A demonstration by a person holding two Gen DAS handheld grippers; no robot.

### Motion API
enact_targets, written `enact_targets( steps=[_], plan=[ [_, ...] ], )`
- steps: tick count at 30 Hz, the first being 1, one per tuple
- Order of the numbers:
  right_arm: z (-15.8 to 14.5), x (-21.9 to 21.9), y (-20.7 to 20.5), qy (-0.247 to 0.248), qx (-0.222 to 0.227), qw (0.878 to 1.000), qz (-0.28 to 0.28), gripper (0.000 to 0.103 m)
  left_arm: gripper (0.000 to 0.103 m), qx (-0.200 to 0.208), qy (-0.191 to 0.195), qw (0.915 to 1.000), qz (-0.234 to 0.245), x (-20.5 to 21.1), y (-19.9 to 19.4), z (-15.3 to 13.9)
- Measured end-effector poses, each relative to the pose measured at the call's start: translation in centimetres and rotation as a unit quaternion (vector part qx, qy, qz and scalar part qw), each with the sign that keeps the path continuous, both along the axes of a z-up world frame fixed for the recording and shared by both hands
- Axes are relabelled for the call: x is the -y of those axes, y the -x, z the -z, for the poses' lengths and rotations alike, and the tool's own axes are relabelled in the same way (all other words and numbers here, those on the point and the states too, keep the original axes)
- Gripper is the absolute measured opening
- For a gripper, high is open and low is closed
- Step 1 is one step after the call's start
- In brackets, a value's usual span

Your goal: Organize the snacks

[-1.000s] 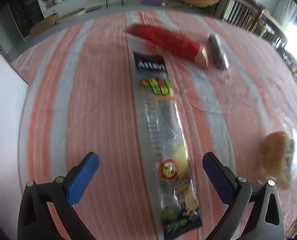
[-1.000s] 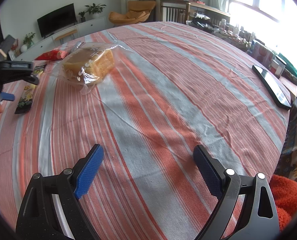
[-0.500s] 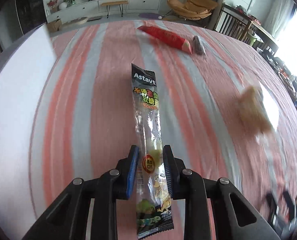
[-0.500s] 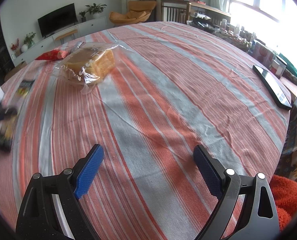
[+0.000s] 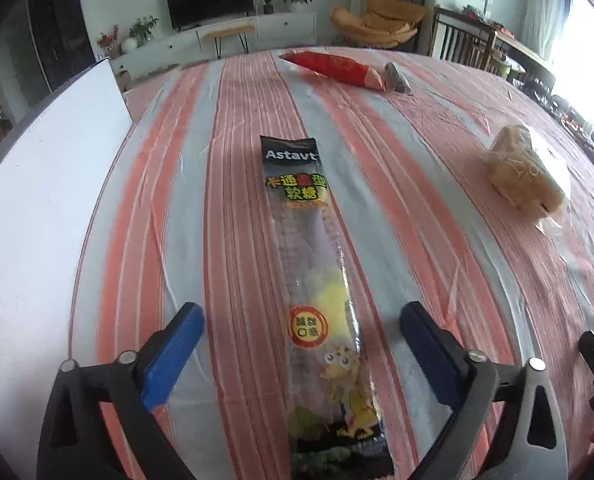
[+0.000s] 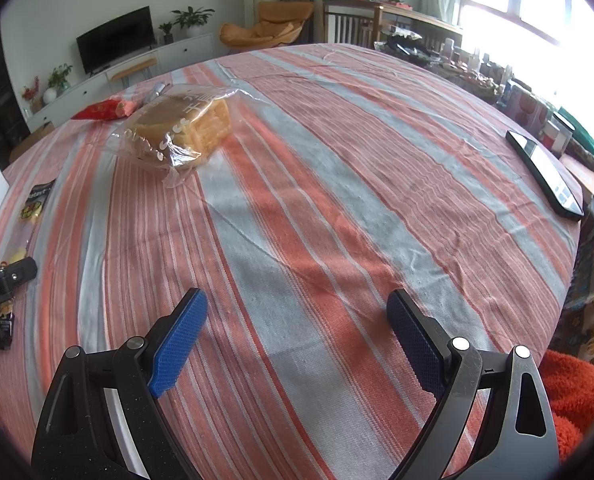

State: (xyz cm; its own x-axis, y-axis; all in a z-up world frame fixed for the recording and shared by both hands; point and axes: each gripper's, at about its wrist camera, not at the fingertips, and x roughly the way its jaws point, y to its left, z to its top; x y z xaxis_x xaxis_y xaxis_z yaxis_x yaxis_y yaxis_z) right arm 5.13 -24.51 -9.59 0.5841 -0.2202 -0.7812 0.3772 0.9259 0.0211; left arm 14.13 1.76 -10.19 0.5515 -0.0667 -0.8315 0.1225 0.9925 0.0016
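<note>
Left gripper [image 5: 301, 344]: black frame, blue pads [image 5: 173, 356], spread wide; nothing held. Fills the lower part of the left wrist view.

Candy packet: long narrow clear-and-black gummy candy packet [image 5: 321, 292] with yellow-green lettering and a cartoon print. It lies flat on the cloth, running from frame centre down to the bottom edge.

Packet vs. fingers: lower half sits in the gap between the two pads, slightly nearer the right-hand one; neither pad touches it. The top end with white brand lettering reaches well beyond the fingertips.

Right gripper [image 6: 297, 340]: same black build, blue pads [image 6: 179, 340] spread wide, nothing between them but bare cloth. Lower centre of the right wrist view.

Tablecloth: orange, grey and white striped cloth [image 5: 417, 184] covering the table.

Bread: golden loaf in a clear plastic bag [image 6: 181, 124], upper left of the right wrist view; at the right edge [image 5: 525, 172] of the left wrist view, well apart from the candy packet.

Red packet: red foil snack bag [image 5: 337, 68], upper centre of the left wrist view, at the far side of the table.

Dark item: small dark wrapped snack [image 5: 397, 78] just beside the red bag's right end; details too small to tell.

White board: flat white panel [image 5: 37, 208] along the left of the left wrist view.

Phone: black slab with lit screen [image 6: 545, 172] at the right table edge in the right wrist view.

Cross-check: the candy packet [image 6: 33, 208] shows at the left edge of the right wrist view, with part of the left gripper's black body over it.
</note>
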Motion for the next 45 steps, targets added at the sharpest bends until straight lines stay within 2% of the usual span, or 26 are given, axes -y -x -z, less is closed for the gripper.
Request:
enact_targets(
  steps=[7,45],
  plan=[
    [0.07,0.06,0.07,0.0,0.0,1.0,-0.001,0.093,0.103,0.015,0.003,0.9998,-0.009,-0.22,-0.34,0.24],
    [0.11,-0.02,0.01,0.0,0.0,1.0,-0.001,0.094,0.103,0.015,0.004,0.9998,-0.01,-0.17,-0.34,0.24]
  ],
)
